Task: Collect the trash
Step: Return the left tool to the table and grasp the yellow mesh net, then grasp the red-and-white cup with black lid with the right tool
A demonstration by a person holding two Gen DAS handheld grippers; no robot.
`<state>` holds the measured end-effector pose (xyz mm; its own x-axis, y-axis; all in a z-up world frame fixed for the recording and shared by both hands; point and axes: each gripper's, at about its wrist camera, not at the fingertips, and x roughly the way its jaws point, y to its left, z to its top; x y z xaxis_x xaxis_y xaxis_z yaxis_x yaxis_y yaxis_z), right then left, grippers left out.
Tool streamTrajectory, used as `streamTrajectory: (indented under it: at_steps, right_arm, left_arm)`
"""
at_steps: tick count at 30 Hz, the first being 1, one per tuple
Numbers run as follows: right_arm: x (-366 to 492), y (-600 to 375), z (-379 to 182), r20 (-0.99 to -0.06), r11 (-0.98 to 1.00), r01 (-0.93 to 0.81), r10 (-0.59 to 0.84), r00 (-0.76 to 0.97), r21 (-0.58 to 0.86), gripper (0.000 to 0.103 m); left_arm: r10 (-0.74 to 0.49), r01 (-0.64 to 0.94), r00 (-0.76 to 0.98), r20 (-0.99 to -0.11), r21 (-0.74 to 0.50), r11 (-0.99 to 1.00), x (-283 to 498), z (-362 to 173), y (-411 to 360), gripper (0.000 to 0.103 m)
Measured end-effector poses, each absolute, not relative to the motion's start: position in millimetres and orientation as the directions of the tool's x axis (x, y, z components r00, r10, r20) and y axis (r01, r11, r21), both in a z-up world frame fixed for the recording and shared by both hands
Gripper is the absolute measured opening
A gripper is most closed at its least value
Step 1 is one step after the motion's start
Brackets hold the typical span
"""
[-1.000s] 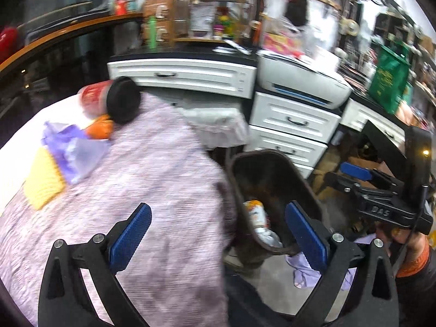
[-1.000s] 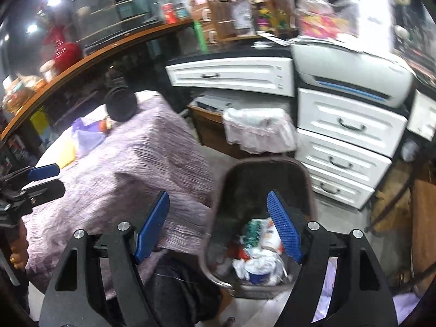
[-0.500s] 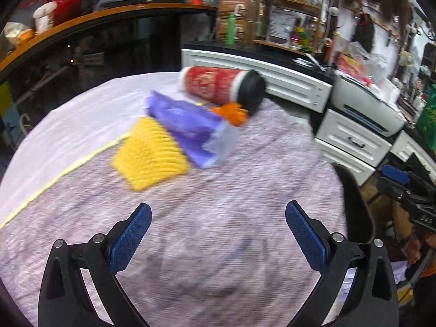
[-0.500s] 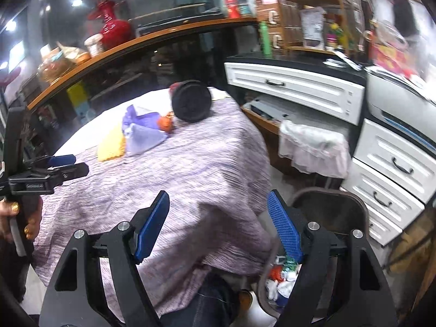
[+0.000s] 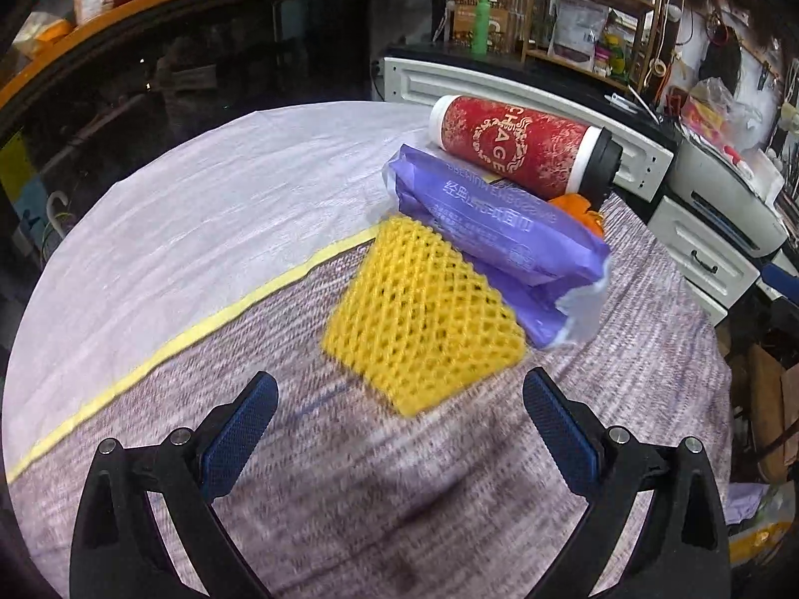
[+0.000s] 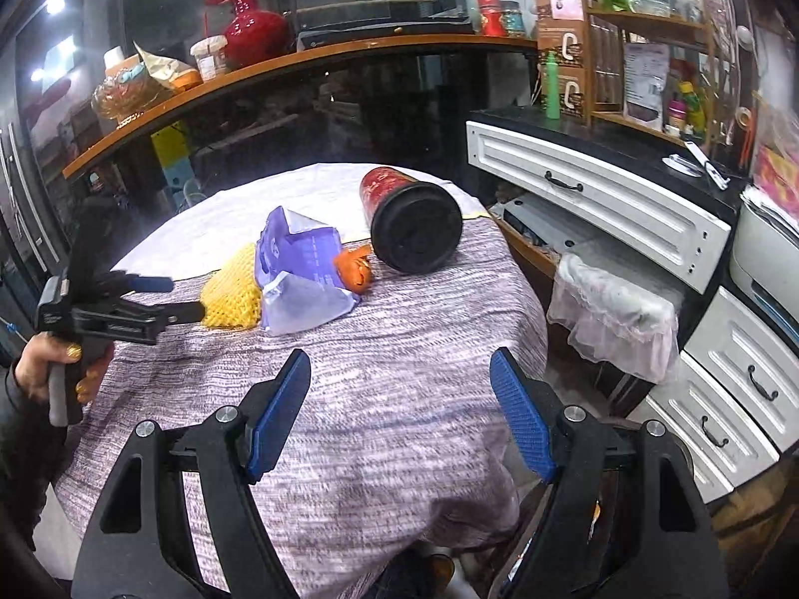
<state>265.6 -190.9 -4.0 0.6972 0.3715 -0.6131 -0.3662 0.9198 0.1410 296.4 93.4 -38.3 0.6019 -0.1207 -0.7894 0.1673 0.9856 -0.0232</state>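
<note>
On the round table lie a yellow foam net [image 5: 419, 314], a purple plastic wrapper [image 5: 494, 229], an orange scrap [image 5: 582, 207] and a red cup with a black lid [image 5: 519, 147] on its side. My left gripper [image 5: 399, 429] is open and empty, just short of the yellow net. From the right wrist view the left gripper [image 6: 165, 299] reaches the yellow net [image 6: 232, 294] beside the wrapper [image 6: 299, 269], the orange scrap [image 6: 354, 269] and the cup [image 6: 414, 222]. My right gripper [image 6: 399, 409] is open and empty over the table's near part.
A purple woven cloth [image 6: 379, 399] covers the table [image 5: 199, 209]. White drawers [image 6: 589, 194] and a lace-covered bin [image 6: 614, 309] stand to the right. A dark counter with an orange edge [image 6: 299, 60] curves behind the table.
Both grippers swung away from the brown bin on the floor toward the table. The left gripper came close to the yellow net. The bin has left both views.
</note>
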Motion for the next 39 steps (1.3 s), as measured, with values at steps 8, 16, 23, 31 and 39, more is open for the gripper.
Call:
streamTrajectory:
  at_steps: [8,16,23,31,39]
  right_arm:
    - [283.9,-188.5,-10.9,-0.635,0.926,-0.351,0.354,0.686,0.137,0.074]
    - [308.5,-178.0,-11.0,-0.653,0.926,-0.363,0.336,0.679,0.099,0.074]
    - [375.0,-136.2,6.4,-0.684,0.905,-0.415,0.365,0.632,0.099,0.074]
    - [463.6,-72.4,13.5,-0.781,0.885,-0.458,0.23,0.58,-0.08,0.074]
    - [516.0,-11.4,-6.8,-0.869,0.799,-0.522,-0.001,0.494,-0.298,0.074]
  left_arm:
    - [-0.179,0.198,0.564,-0.806,-0.078,0.977,341.7,-53.5,102.2,0.091]
    - [-0.305,0.243,0.561,-0.769,-0.199,0.949,321.3,-50.2,105.6,0.021]
    - [-0.256,0.18,0.662,-0.704,-0.182,0.967,307.0,-27.5,123.7,0.02]
    - [-0.209,0.109,0.72,-0.662,-0.19,0.976,304.7,-16.6,141.4,0.02]
    - [-0.222,0.122,0.712,-0.666,-0.194,0.973,308.4,-18.5,138.4,0.02]
